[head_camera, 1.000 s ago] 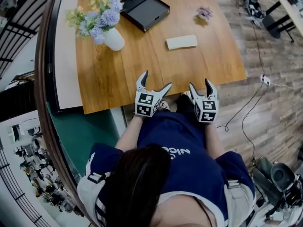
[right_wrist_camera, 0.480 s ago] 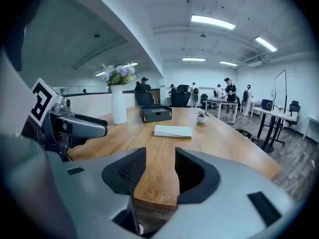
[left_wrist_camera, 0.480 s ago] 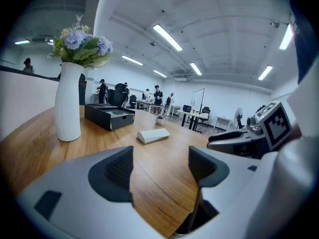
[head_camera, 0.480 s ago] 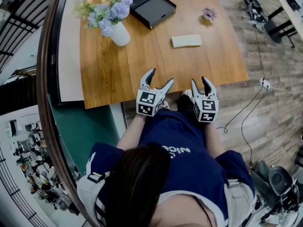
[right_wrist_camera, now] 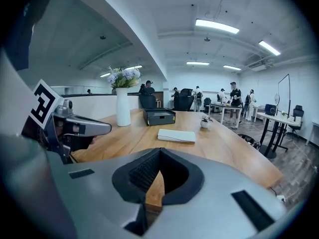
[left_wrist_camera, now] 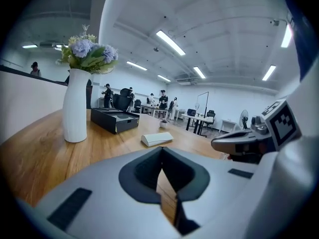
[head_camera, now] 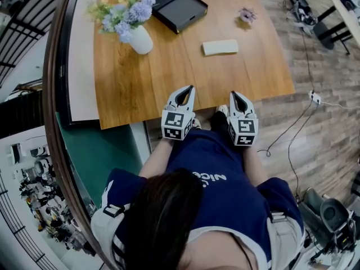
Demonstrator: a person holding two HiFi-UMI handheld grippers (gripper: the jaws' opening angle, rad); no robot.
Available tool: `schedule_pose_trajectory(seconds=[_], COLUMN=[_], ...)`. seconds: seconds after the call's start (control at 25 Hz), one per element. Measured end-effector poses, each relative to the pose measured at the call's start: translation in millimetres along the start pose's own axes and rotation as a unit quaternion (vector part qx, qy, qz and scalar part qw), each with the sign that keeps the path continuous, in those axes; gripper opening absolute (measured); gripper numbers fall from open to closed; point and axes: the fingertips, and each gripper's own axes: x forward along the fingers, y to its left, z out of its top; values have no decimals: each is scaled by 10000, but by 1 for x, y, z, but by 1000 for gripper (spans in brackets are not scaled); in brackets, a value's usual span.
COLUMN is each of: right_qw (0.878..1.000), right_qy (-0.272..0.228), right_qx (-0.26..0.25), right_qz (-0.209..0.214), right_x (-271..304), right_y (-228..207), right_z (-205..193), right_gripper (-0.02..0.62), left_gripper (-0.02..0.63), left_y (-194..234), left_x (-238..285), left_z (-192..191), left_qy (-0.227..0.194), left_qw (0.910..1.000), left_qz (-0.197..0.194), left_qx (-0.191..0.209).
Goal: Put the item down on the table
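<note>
White and flat, the small pad [head_camera: 220, 47] lies on the wooden table [head_camera: 169, 77], long side running left to right, well beyond both grippers and nearer the right gripper [head_camera: 234, 96] than the left gripper [head_camera: 187, 90]. Both pairs of jaws are pressed together, holding nothing, at the table's near edge. No writing on the pad is legible.

wooden table [head_camera: 169, 75]: vase [head_camera: 140, 40], box [head_camera: 180, 7], white block [head_camera: 220, 47]

I see a white vase [head_camera: 140, 40] with flowers [head_camera: 126, 13]. Near it is 1 black box [head_camera: 180, 7]. A tiny plant [head_camera: 246, 16] sits farther right.
</note>
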Motion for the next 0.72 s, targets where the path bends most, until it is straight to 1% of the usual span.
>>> schedule_pose_trajectory(seconds=[0.36, 0.6, 0.72], right_qw=[9998, 9999, 9999], right_qy=[172, 128, 141], right_qx=[-63, -20, -83], right_qz=[-16, -51, -32], right_x=[4, 6, 7], right_y=[-2, -7, -7], right_z=[-5, -2, -1], right_gripper=[8, 8, 8], left_gripper=[3, 3, 3], left_y=[0, -1, -1], left_x=[6, 11, 12], left_z=[1, 2, 4], left_qy=[-5, 3, -19], left_qw=[10000, 10000, 10000], left_qz=[-2, 2, 11], left_qx=[-79, 24, 44])
